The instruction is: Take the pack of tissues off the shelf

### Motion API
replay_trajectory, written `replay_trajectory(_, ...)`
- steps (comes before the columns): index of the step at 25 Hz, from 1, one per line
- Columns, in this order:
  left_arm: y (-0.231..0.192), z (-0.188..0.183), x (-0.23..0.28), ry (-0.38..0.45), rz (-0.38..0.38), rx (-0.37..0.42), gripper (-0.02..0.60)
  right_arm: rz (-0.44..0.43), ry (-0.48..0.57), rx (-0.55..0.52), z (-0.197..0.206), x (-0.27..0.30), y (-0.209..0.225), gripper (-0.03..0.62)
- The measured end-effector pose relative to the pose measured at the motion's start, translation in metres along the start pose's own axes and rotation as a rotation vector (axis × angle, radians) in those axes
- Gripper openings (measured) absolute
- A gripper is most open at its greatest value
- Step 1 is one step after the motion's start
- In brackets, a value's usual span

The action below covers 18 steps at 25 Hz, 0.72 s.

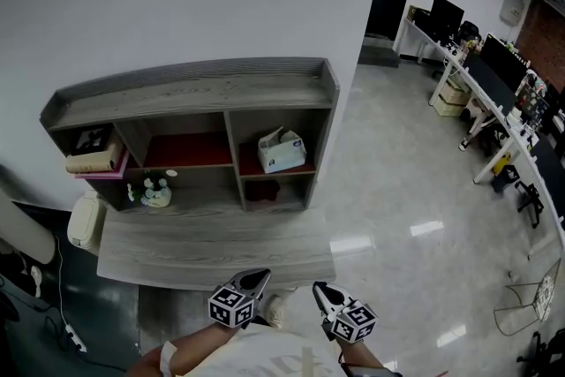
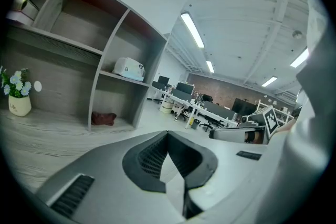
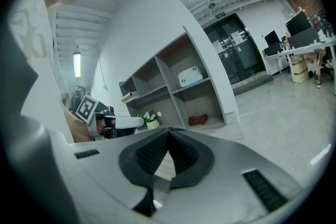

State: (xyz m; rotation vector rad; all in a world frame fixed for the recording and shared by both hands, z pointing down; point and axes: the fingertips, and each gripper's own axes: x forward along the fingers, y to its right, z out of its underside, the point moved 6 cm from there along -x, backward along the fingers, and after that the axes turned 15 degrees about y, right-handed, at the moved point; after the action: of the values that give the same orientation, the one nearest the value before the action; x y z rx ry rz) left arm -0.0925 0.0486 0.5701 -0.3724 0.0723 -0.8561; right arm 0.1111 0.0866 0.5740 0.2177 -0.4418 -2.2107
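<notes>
The white and blue pack of tissues [image 1: 282,151] sits in the upper right compartment of the grey wooden shelf unit [image 1: 199,86]. It also shows as a white box, the tissue pack [image 2: 128,67], in the left gripper view and as the tissue pack [image 3: 189,76] in the right gripper view. Both grippers hang low near the person's body, well short of the shelf. My left gripper [image 1: 262,277] is shut with nothing in it. My right gripper [image 1: 319,288] is shut and empty too, its tips meeting in its own view.
A small flower pot [image 1: 157,191] stands in the lower left compartment, a dark red cloth [image 1: 262,189] in the lower right. A pink box with a roll [image 1: 95,162] fills the upper left. The grey desk top [image 1: 212,247] lies before the shelf. Office desks with monitors [image 1: 494,66] line the right.
</notes>
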Motion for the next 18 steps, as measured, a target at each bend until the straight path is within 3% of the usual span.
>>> replay_trajectory(18, -0.038, -0.022, 0.072, 0.018, 0.012, 0.011, 0.014, 0.014, 0.007, -0.02, -0.023, 0.05, 0.053, 0.005)
